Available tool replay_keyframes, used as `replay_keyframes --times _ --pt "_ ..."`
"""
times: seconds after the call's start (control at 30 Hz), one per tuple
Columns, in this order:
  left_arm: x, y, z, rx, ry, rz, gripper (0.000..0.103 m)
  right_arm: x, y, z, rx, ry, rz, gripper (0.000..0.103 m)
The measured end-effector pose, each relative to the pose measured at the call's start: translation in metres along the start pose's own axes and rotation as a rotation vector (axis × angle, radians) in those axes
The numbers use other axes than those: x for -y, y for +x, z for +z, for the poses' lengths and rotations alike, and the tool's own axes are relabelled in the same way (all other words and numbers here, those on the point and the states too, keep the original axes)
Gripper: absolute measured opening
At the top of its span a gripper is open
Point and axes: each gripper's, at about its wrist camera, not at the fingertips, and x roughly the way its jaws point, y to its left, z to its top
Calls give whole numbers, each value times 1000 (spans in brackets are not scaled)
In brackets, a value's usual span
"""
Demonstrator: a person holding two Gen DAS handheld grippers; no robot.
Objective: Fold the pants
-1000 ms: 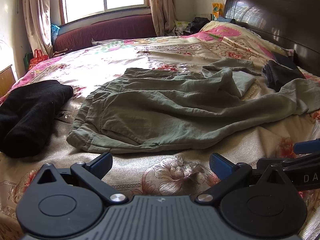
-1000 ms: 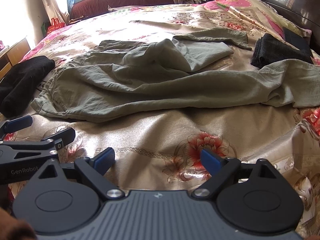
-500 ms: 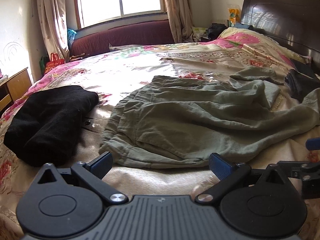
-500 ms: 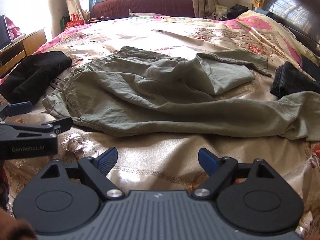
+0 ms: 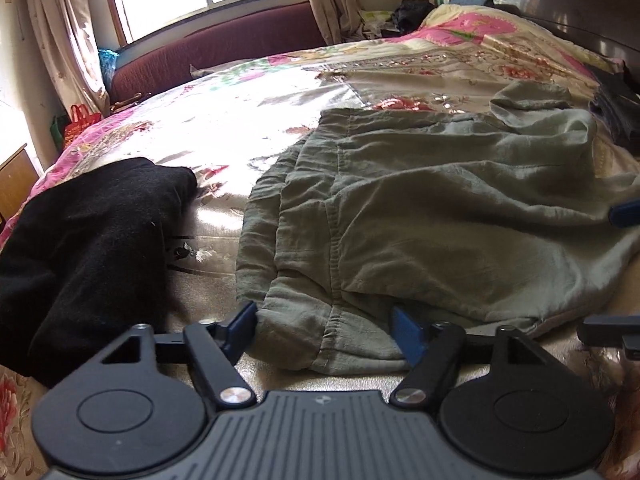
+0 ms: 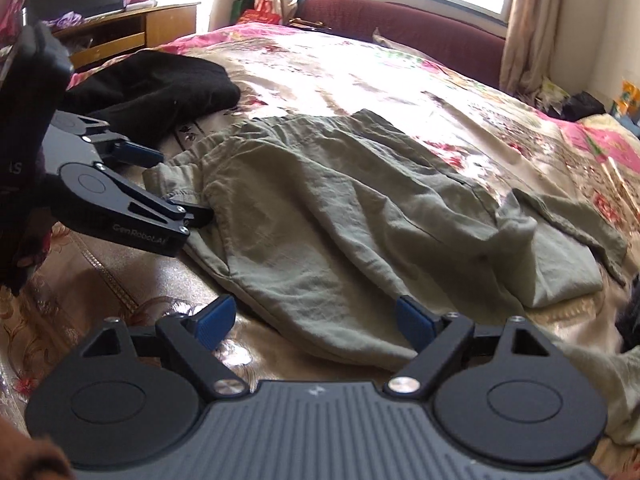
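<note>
Bed (image 5: 280,148): floral cover, sunlit.
Pants (image 5: 420,208): olive, rumpled, mid-bed; waistband at near edge.
Left gripper (image 5: 324,328): fingers spread, closing around the waistband corner, not pinching.
Right gripper (image 6: 316,320): fingers spread over hem.
Risk: catching one layer only, or the cover beneath.

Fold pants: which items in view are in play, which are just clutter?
In play:
- green pants, crumpled on the bed
- left tongs, jaws just been closing, waistband corner between them
- right tongs, open at the pants' near edge

Clutter:
- black garment beside the waistband
- dark folded cloth by the headboard
- floral bedspread
</note>
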Motion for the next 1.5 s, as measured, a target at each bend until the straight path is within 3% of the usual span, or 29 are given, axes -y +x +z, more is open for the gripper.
replay_keyframes --times 0.03,0.07,0.13,0.23,0.4,0.5,0.57,0.63,0.7,0.77,0.9,1.03,1.33,1.5 --pt "-2 0 -1 1 2 -11 79 -1 4 2 -3 -20 2 86" --pt "-4 0 -1 -5 6 -14 67 -2 9 5 -8 -37 6 85" --pt "-9 0 2 -24 19 -8 58 -2 17 8 -32 -62 20 77" --pt "-16 -4 1 -31 39 -43 53 0 22 9 -55 -63 58 71" --pt "-13 -1 1 -35 70 -47 54 -4 27 12 -67 -103 61 71" --pt "-21 -1 -1 -31 43 -60 64 -7 23 12 -56 -140 78 71" --pt "-26 3 -2 -31 14 -49 80 -8 23 12 -52 -154 93 71" --pt "-28 8 -1 -38 3 -56 81 -10 27 14 -57 -161 91 71" --pt "-25 7 0 -48 21 -85 64 -12 31 16 -63 -164 86 71" --pt "-19 3 0 -49 58 -64 49 -12 36 17 -73 -159 90 70" --pt "-24 -5 -3 -54 62 -50 37 -9 38 23 -113 -90 175 32" --pt "-38 -18 -8 -62 42 -53 36 -24 34 22 -105 -127 188 11" --pt "-76 -46 -40 -119 -14 40 35 -71 31 38 -64 -138 322 7" --pt "-77 -56 -41 -114 15 59 41 -67 28 42 -69 -106 324 16"
